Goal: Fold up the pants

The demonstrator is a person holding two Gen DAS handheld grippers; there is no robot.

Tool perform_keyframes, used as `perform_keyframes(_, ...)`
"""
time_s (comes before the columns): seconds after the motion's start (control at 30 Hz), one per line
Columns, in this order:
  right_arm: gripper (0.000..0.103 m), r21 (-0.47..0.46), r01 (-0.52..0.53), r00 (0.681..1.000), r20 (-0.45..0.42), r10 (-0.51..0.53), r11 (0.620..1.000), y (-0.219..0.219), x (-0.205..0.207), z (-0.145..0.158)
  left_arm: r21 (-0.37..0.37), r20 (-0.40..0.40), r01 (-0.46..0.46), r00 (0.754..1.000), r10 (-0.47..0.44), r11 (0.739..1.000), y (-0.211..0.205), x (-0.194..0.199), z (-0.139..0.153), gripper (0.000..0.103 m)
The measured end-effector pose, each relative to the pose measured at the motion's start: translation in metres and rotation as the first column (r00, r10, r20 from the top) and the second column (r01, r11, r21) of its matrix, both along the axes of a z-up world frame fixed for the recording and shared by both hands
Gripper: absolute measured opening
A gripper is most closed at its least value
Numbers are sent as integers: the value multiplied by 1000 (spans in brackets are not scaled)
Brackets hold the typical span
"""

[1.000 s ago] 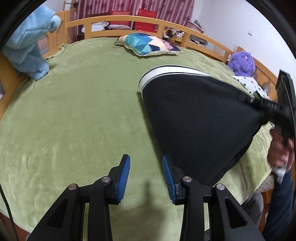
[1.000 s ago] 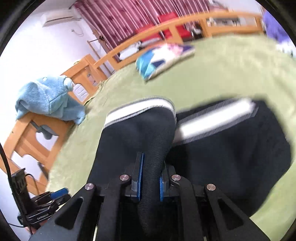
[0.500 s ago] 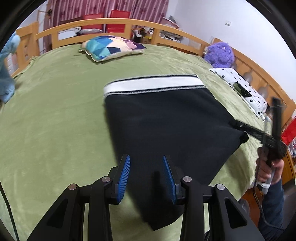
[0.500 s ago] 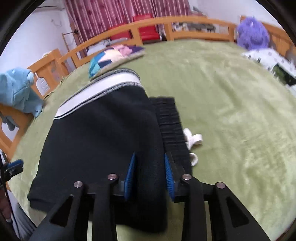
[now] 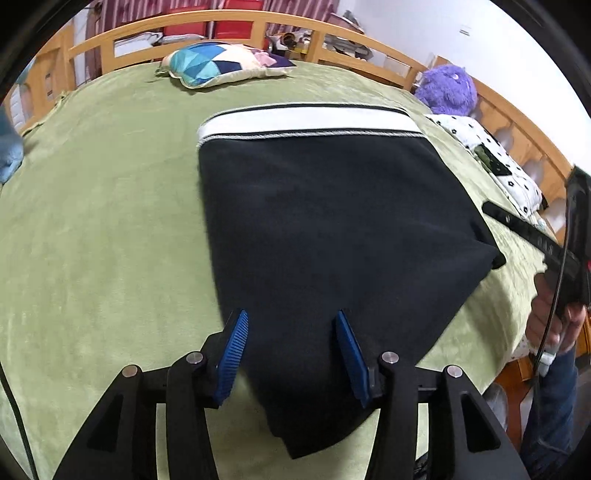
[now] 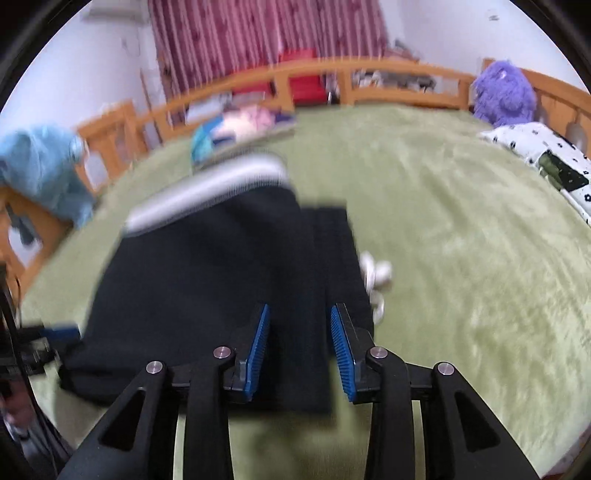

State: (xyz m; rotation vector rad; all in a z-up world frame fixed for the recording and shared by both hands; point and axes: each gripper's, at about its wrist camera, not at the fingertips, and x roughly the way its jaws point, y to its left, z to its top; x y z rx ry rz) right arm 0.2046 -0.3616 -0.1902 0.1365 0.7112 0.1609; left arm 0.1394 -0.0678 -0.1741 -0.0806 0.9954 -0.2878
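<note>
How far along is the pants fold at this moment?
Done: the black pants lie folded over on the green blanket, white cuff band on top, the waistband's white drawstring poking out beside it. In hand: nothing; the left gripper and right gripper are opening above the fabric. Left: perhaps another fold; I can't tell.

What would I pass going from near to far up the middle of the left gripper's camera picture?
Left gripper, jaws opening over the cloth → black pants → their white band → green blanket → patterned pillow → wooden bed rail.
</note>
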Motion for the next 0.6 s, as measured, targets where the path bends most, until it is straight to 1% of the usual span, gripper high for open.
perform_keyframes(0.03, 44, -3, -3, 1000, -4, 3, 1000, 3, 12, 1, 3, 0, -9, 1000, 9, 1000, 2, 1, 0, 48)
perform_keyframes(0.07, 44, -4, -13, 1000, -10, 13, 1000, 7, 26, -2, 2, -3, -15, 1000, 15, 1000, 4, 3, 0, 48)
perform_keyframes(0.1, 44, -2, -22, 999, -27, 22, 1000, 8, 38, -4, -4, -8, -19, 1000, 19, 1000, 5, 4, 0, 48)
perform_keyframes(0.13, 44, 4, -36, 997, -67, 36, 999, 11, 54, -11, -13, -12, -21, 1000, 21, 1000, 7, 6, 0, 48)
perform_keyframes(0.17, 43, 7, -44, 994, -102, 44, 999, 14, 65, -18, -17, -14, -26, 1000, 26, 1000, 9, 6, 0, 48)
perform_keyframes(0.2, 40, 0, -44, 992, -116, 44, 999, 19, 74, -24, -18, -11, -34, 999, 34, 999, 12, 7, 1, 48)
perform_keyframes(0.23, 29, -33, -40, 995, -93, 36, 999, 25, 78, -25, -18, -8, -40, 999, 39, 999, 15, 8, 2, 48)
perform_keyframes(0.27, 13, -54, -59, 996, -66, 56, 997, 30, 77, -21, -18, -3, -46, 999, 46, 999, 17, 9, 3, 48)
perform_keyframes(0.3, 11, -44, -67, 997, -47, 65, 997, 28, 75, -16, -17, -1, -50, 999, 50, 999, 19, 10, 4, 48)
perform_keyframes(0.33, 10, 12, -71, 997, -10, 72, 997, 19, 68, -8, -20, 3, -55, 998, 55, 998, 21, 12, 7, 48)
perform_keyframes(0.4, 10, 159, -41, 999, 40, 35, 986, -10, 57, 1, -24, 12, -62, 998, 62, 998, 24, 15, 10, 48)
perform_keyframes(0.43, 10, 189, 0, 1000, 20, -4, 982, -25, 57, 0, -22, 16, -64, 998, 65, 998, 25, 17, 11, 48)
perform_keyframes(0.47, 10, 167, 54, 999, -10, -53, 984, -34, 59, -8, -21, 21, -64, 998, 65, 998, 26, 19, 12, 49)
perform_keyframes(0.5, 10, 153, 79, 997, -34, -75, 985, -38, 62, -14, -19, 28, -58, 998, 59, 998, 25, 22, 12, 49)
perform_keyframes(0.53, 11, 146, 89, 993, -92, -76, 985, -42, 68, -28, -14, 30, -52, 998, 52, 999, 23, 24, 13, 49)
perform_keyframes(0.57, 15, 153, 85, 990, -127, -66, 985, -43, 72, -37, -8, 33, -48, 998, 48, 999, 21, 28, 13, 50)
perform_keyframes(0.6, 19, 152, 86, 990, -127, -67, 985, -44, 70, -38, -4, 35, -47, 998, 47, 999, 20, 31, 14, 50)
